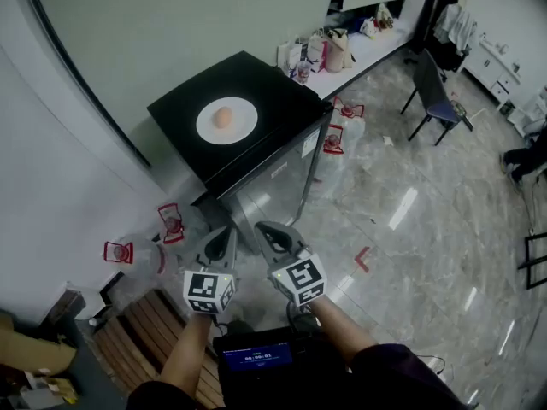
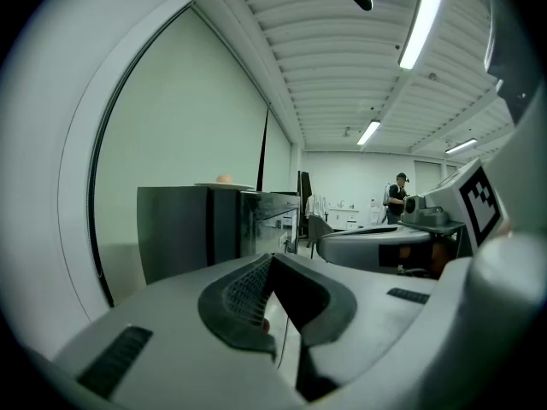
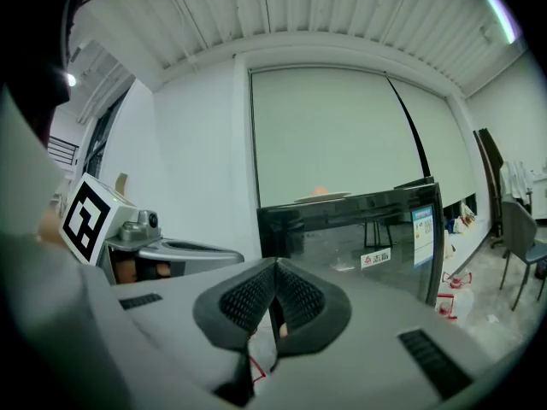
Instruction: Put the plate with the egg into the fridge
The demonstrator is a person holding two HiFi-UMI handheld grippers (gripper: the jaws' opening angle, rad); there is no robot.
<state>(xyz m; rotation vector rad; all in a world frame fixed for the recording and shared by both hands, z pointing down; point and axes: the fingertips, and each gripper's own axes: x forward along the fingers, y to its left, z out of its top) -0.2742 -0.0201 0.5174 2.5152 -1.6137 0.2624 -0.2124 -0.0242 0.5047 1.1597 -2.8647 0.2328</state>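
Both tools are clenched and empty. The left gripper [image 1: 225, 236] and right gripper [image 1: 269, 231] have jaws tip to tip with nothing between them, and we hold them low, well short of the fridge [image 1: 278, 92]. The plate [image 1: 244, 126] sits on the fridge top with the egg [image 1: 222, 118] near its middle. The door looks shut, so we judge the task hardly begun.

Risks:
- The egg is loose on a flat plate. Any tilt on the lift and it likely rolls off and breaks.
- The rim is thin and low. A pinch from one side may slip or tip the plate.
- The door has to open first. A one-handed carry while the other pulls makes tilt more likely.
- The jugs [image 1: 342, 135] stand by the fridge foot, where the door or our feet could knock them.

Views:
- The head view alone shows the plate from above, the egg's spot on it, and the floor clutter.
- The gripper views show the plate edge-on, with the egg just a bump.
- The right gripper view shows the glossy door front with its stickers.
- The left gripper view shows the fridge side and a person [image 2: 396, 196] far off.
- Only the gripper views show the pads meeting.
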